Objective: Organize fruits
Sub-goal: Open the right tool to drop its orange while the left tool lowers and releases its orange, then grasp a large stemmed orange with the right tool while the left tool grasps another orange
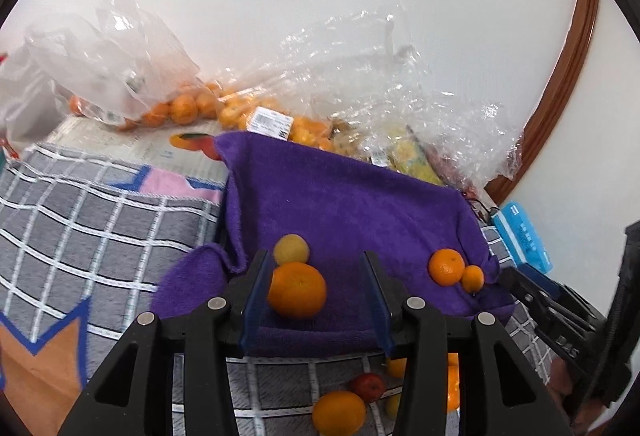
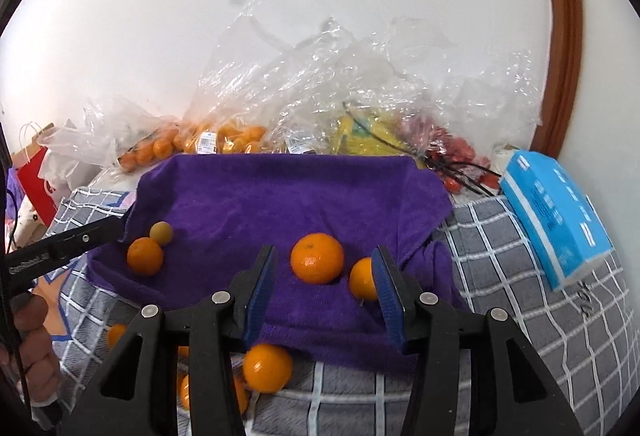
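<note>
Left wrist view: the left gripper [image 1: 316, 300] hangs over a purple towel [image 1: 352, 204] with its jaws parted and nothing pressed between them; a large orange [image 1: 297, 290] sits on the towel in the gap, close to the left pad, apart from the right one; a small yellowish fruit [image 1: 291, 249] lies just beyond it, touching it; far to the right on the same towel a medium orange [image 1: 447, 267] touches a smaller orange [image 1: 472, 279]; the towel is spread on a grey checked blanket [image 1: 80, 220]; more oranges and a red fruit lie loose on the blanket below the near edge of the towel; clear plastic bags [image 1: 132, 76] of oranges and other fruit are piled along the far wall; a blue box [image 1: 522, 236] lies at the right.

Right wrist view: the right gripper [image 2: 324, 292] has its jaws apart and grips nothing; the medium orange [image 2: 317, 258] lies on the towel between and beyond the pads, touching neither; the smaller orange [image 2: 363, 279] sits partly behind the right pad; a loose orange [image 2: 267, 368] rests on the blanket under the near towel edge; the other gripper enters from the left beside the large orange [image 2: 145, 256].
</note>
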Action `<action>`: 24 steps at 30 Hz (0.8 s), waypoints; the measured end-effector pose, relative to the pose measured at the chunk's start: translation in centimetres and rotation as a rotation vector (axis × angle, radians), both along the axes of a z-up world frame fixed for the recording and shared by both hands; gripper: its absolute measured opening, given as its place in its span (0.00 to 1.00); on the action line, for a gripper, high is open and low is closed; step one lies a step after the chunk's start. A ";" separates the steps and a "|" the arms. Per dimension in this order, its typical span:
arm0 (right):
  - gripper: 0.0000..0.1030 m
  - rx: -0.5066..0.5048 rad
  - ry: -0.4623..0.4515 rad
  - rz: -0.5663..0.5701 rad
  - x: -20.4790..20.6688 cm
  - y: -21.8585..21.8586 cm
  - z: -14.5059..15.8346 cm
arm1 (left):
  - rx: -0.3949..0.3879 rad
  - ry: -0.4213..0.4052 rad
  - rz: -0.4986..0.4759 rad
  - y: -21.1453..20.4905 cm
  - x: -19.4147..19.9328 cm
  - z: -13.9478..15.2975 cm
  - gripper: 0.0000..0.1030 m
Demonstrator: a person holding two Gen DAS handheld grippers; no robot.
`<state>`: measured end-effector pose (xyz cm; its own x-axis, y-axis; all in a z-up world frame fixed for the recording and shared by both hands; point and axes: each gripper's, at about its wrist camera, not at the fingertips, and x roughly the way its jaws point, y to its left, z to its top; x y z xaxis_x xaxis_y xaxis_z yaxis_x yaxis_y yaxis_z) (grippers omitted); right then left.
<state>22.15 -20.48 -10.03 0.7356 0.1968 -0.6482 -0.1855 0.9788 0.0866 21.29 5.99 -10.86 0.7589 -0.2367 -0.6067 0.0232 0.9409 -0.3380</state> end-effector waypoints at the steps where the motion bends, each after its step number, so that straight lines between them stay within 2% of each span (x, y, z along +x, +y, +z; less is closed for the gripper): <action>1: 0.47 0.003 0.006 0.003 -0.4 0.0 0.2 | -0.009 -0.005 -0.004 0.1 -0.2 0.3 0.42; 5: 0.47 -0.026 0.019 0.008 -2.3 0.5 0.4 | -0.015 0.008 -0.003 0.3 -0.8 1.2 0.42; 8: 0.47 -0.022 0.044 0.024 -3.4 0.8 -0.4 | 0.028 0.020 -0.011 0.1 -1.9 1.5 0.42; 11: 0.47 -0.003 0.085 0.051 -4.6 1.3 -1.6 | 0.070 0.032 -0.011 0.3 -3.2 1.1 0.42; 18: 0.47 0.030 0.119 0.121 -6.7 3.3 -3.3 | 0.093 0.077 -0.018 1.3 -6.5 -0.1 0.42; 24: 0.49 -0.023 0.138 0.144 -6.6 5.3 -4.8 | 0.134 0.062 0.006 2.7 -8.8 -0.6 0.46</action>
